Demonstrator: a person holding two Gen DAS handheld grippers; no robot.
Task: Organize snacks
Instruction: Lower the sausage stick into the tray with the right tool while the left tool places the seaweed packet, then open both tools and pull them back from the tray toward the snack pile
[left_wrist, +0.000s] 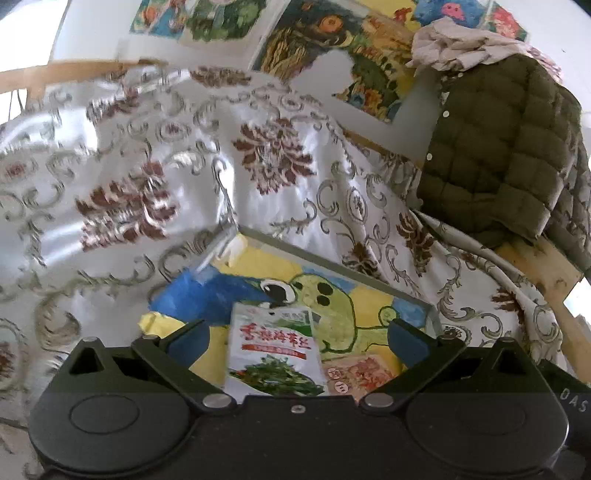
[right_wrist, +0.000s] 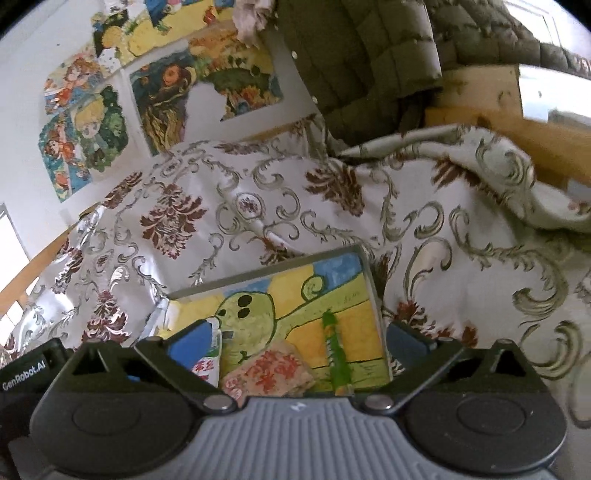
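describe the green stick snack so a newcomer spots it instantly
Start at the tray with the painted cartoon bottom, sitting on the floral cloth. Along its right side lies the green stick snack: long, thin and bright green, unlike the flat tan packet left of it.

Tray (left_wrist: 369, 264) on patterned cloth (left_wrist: 155, 155); in it white packet (left_wrist: 275, 354) left, tan packet (left_wrist: 360, 374) beside, green stick (right_wrist: 336, 354) right. Jacket (left_wrist: 498, 147) behind.
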